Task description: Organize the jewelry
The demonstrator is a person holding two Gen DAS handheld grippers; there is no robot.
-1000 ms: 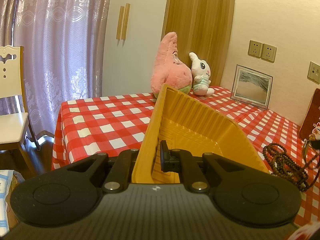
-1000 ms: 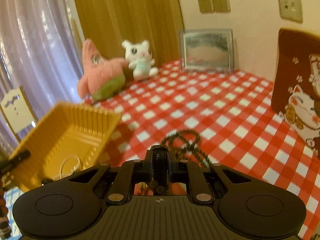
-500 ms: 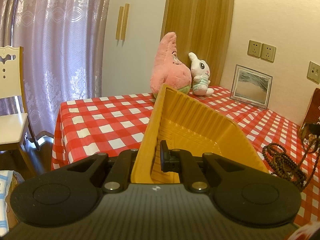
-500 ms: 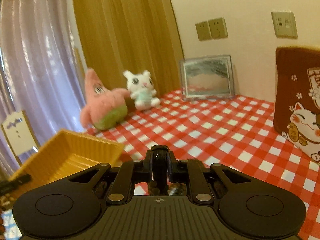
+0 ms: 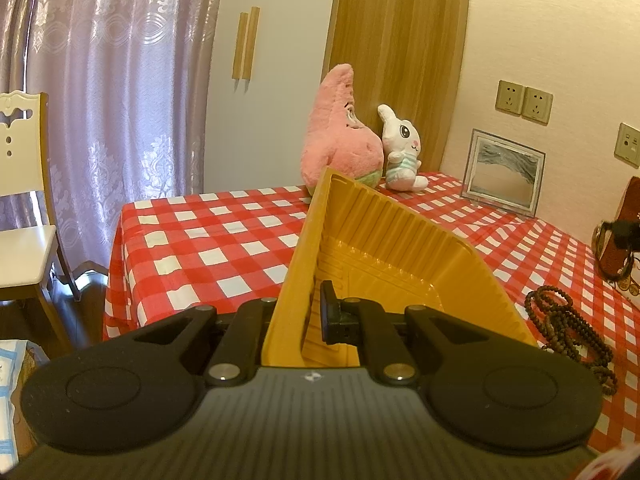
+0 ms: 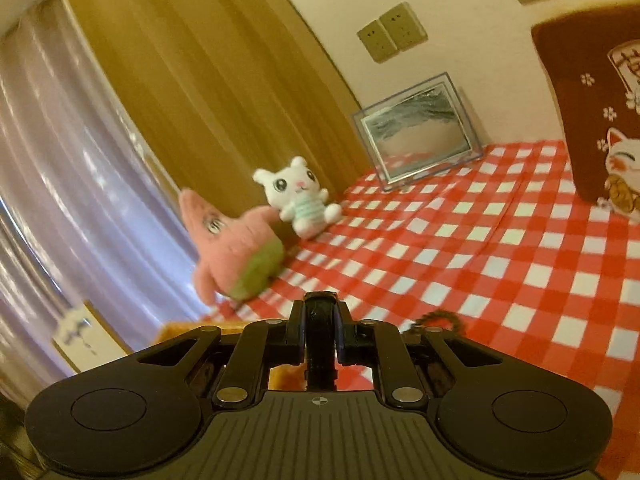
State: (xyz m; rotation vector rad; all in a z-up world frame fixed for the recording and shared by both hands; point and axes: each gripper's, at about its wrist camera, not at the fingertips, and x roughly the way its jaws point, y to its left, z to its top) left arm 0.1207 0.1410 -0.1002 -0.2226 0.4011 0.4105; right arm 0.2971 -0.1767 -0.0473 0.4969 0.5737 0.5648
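Two grippers share the work. Nearest in its own view, the left gripper point(image 5: 314, 312) is clamped tight on the side wall of the yellow tray point(image 5: 384, 256), one finger outside the wall and one inside; that grip lifts the tray and tips it, probably so it serves as a waiting container for the jewelry. Just right of that gripper, low on the checked tablecloth point(image 5: 208, 248), lies the dark bead necklace point(image 5: 568, 328), not yet in the tray. Further right and higher, the right gripper point(image 5: 622, 232) carries a dangling bracelet point(image 5: 608, 256). In its own view the right gripper point(image 6: 320, 336) is nearly closed on a dark band, likely that bracelet. Beyond stand a pink plush point(image 5: 340, 132) and a white rabbit point(image 5: 400, 148) against the wall.
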